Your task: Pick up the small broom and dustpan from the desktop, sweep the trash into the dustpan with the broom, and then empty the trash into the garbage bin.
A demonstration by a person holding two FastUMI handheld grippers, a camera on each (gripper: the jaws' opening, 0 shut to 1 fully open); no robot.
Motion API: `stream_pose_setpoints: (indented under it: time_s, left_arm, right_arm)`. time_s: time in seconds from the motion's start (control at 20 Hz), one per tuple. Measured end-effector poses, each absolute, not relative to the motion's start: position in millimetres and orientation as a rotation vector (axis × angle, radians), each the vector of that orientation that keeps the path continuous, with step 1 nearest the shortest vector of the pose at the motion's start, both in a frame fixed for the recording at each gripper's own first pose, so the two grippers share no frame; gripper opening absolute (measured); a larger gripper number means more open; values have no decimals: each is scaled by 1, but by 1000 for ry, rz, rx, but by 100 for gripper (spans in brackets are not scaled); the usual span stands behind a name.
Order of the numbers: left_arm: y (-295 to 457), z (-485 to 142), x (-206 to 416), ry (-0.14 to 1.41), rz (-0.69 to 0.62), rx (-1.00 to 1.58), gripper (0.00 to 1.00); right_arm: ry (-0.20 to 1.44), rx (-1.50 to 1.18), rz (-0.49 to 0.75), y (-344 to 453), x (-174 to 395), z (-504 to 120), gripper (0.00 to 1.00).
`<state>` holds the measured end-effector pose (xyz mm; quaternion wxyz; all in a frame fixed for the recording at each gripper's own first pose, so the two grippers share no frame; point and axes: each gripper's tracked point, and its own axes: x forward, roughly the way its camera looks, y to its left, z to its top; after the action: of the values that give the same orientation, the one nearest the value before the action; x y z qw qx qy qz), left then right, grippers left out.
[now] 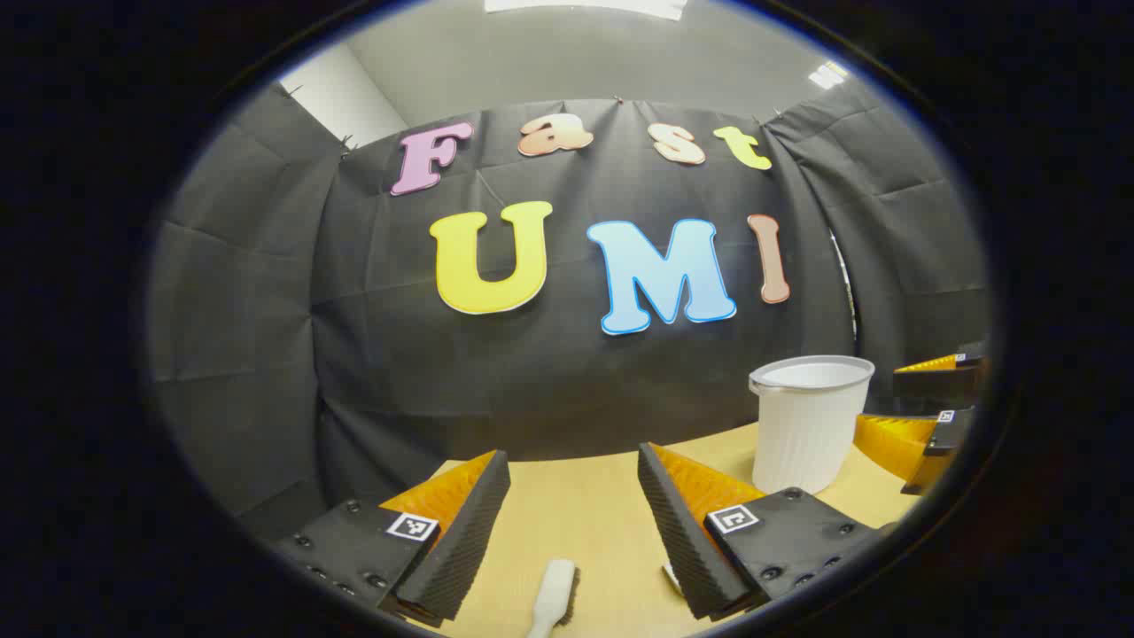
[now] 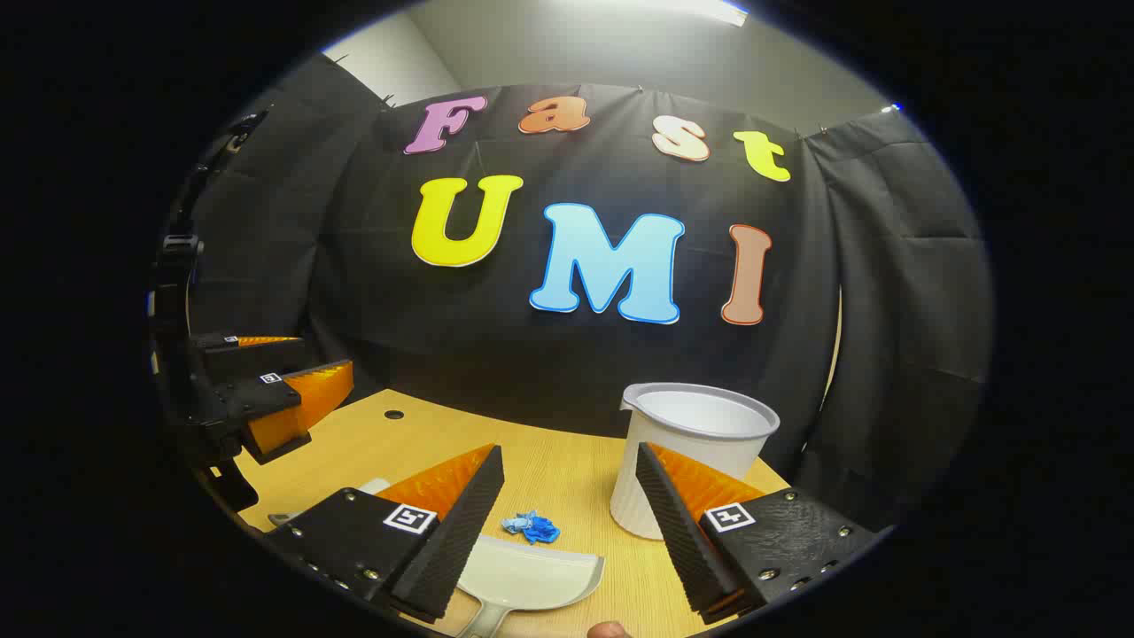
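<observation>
In the left gripper view, the small broom (image 1: 554,598), white-handled with dark bristles, lies on the wooden desktop (image 1: 602,505) below and between the fingers of my open left gripper (image 1: 574,454). In the right gripper view, the white dustpan (image 2: 532,576) lies flat on the desk under my open right gripper (image 2: 569,450). A crumpled blue scrap of trash (image 2: 533,527) sits just beyond the dustpan's lip. Neither gripper holds anything. The white ribbed garbage bin (image 2: 700,443) stands upright behind the right finger; the same bin (image 1: 811,421) is at the right of the left gripper view.
My right gripper (image 1: 881,394) shows beyond the bin at the right edge of the left gripper view, and my left gripper (image 2: 323,354) hovers over the desk's left side in the right gripper view. A cable hole (image 2: 393,414) marks the desk. Black cloth walls close off the back and sides.
</observation>
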<state>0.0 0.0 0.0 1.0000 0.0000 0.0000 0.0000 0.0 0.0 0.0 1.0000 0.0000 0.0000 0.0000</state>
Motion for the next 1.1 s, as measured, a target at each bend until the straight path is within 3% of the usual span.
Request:
stream_pose_setpoints:
  time_s: [0.05, 0.15, 0.3, 0.35, 0.45, 0.75, 0.8, 0.95, 1.1]
  left_arm:
    - [1, 0, 1, 0, -1, -1, 95]
    - [1, -1, 3, 2, -4, -2, 90]
    - [0, -4, 7, 6, -16, -7, 99]
    - [0, -5, 7, 8, -21, -7, 99]
    - [1, -6, 11, 12, -31, -8, 90]
    - [11, -16, 27, 25, -50, 0, 95]
    - [13, -17, 31, 27, -54, 6, 99]
    - [13, -21, 36, 33, -72, 18, 99]
    - [14, -35, 38, 62, -84, 11, 90]
  right_arm:
    - [1, 0, -1, 0, 0, -1, 95]
    - [3, -2, -1, 0, 1, -1, 95]
    - [0, -11, -11, -2, 3, 1, 95]
    - [-1, -14, -16, -2, 5, 1, 94]
    - [1, -19, -28, -3, 7, 1, 94]
    - [14, -61, -58, 0, 16, -2, 94]
    - [19, -70, -62, 1, 17, -2, 94]
    - [36, -65, -56, 8, 21, -4, 95]
    - [67, -56, -48, 14, 22, -11, 94]
